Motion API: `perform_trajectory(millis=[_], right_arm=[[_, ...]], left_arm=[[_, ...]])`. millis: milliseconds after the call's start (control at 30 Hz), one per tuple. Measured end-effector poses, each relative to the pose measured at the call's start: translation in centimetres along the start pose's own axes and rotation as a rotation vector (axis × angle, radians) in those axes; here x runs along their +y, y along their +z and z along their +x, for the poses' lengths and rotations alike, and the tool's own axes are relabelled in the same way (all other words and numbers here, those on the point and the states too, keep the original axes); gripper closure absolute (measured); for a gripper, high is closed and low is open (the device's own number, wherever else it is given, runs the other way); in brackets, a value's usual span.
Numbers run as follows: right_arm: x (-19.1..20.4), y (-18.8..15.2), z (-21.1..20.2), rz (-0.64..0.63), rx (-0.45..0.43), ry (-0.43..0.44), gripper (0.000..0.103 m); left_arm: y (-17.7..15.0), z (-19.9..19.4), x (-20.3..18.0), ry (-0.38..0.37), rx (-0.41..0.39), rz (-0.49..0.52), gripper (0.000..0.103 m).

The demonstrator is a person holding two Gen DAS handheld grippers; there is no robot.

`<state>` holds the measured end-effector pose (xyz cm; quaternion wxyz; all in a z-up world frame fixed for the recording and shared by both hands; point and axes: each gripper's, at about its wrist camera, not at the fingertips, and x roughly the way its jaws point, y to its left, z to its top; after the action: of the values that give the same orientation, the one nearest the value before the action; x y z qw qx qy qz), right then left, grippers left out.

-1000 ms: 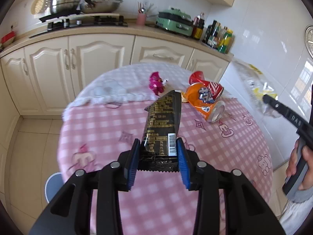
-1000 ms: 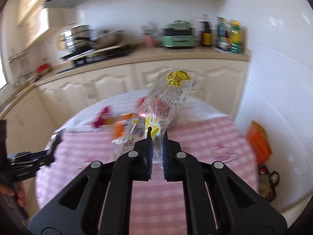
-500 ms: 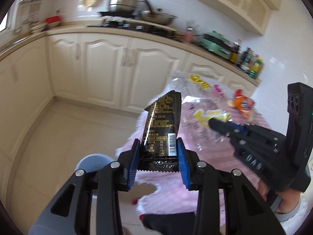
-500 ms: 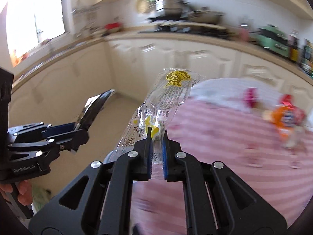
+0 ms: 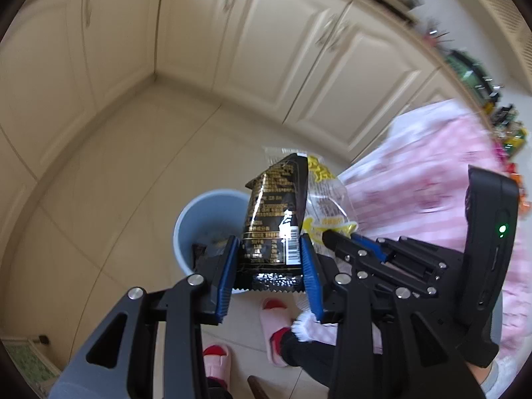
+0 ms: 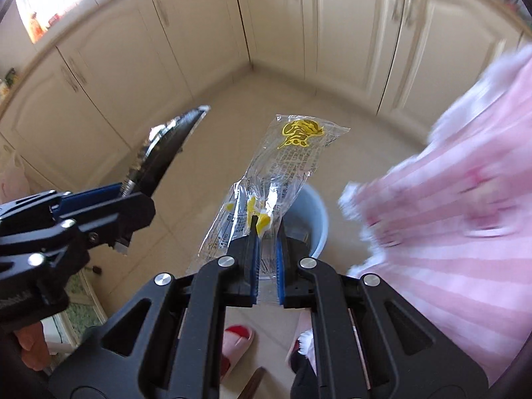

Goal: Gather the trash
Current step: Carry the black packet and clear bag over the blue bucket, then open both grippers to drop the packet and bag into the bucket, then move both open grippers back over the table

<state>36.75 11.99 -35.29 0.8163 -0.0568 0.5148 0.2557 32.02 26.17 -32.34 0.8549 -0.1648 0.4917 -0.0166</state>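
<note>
My left gripper (image 5: 269,249) is shut on a black snack wrapper (image 5: 276,212) and holds it over a light blue bin (image 5: 199,212) on the floor. My right gripper (image 6: 266,232) is shut on a clear plastic wrapper with yellow print (image 6: 282,159), above the same bin (image 6: 311,212). In the left wrist view the right gripper (image 5: 335,236) and its clear wrapper (image 5: 327,199) sit just right of the black wrapper. In the right wrist view the left gripper (image 6: 123,193) with the black wrapper (image 6: 166,146) is at the left.
Cream cabinets (image 5: 299,50) line the far walls around a tiled floor (image 5: 116,166). The table with the pink checked cloth (image 5: 432,179) is at the right, close to the bin. My feet in pink slippers (image 5: 272,326) stand just below the bin.
Both grippers have swung left and down from the table to the floor. They now hang over the blue bin, still holding their wrappers.
</note>
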Motion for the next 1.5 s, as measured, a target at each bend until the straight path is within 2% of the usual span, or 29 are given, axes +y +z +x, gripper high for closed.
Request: perform_trajectory(millis=[233,367,400,433,467,500,633,733,967,1167,1333,1500], right_arm=[[-1.9,0.0,11.8,0.077,0.219,0.060,0.094],[-3.0,1.4,16.2,0.121,0.249,0.065,0.089],[-3.1,1.5,16.9,0.128,0.251,0.062,0.081],[-3.4,1.2,17.3,0.130,0.255,0.055,0.061],[-3.5,1.3,18.0,0.138,0.258,0.046,0.052],[-3.7,1.2,18.6,0.146,0.272,0.037,0.048],[-4.3,1.6,19.5,0.154,0.330,-0.015,0.048],[-4.3,2.2,19.0,0.121,0.305,-0.081,0.047],[-5.5,1.4,17.7,0.104,0.279,-0.208,0.045],[-6.9,1.2,17.2,0.117,0.268,-0.204,0.043],[-7.1,1.1,17.1,0.132,0.262,-0.191,0.043],[-7.1,1.4,17.3,0.142,0.260,-0.176,0.043]], left_arm=[[-0.1,10.8,4.6,0.012,0.154,-0.077,0.067],[0.5,14.7,5.7,0.018,0.201,-0.097,0.067],[0.6,15.3,6.0,0.017,0.206,-0.103,0.067],[0.4,15.8,6.4,0.018,0.208,-0.119,0.067],[0.4,16.0,6.5,0.016,0.209,-0.127,0.067],[0.2,16.3,6.7,0.014,0.210,-0.133,0.067],[0.0,17.8,7.1,0.033,0.235,-0.131,0.067],[0.0,18.1,7.5,0.042,0.236,-0.136,0.067],[-0.4,19.0,7.4,0.080,0.274,-0.138,0.066],[-0.2,19.4,7.3,0.092,0.278,-0.148,0.064],[0.2,19.9,6.3,0.108,0.269,-0.112,0.047],[0.4,19.8,6.5,0.120,0.267,-0.118,0.045]])
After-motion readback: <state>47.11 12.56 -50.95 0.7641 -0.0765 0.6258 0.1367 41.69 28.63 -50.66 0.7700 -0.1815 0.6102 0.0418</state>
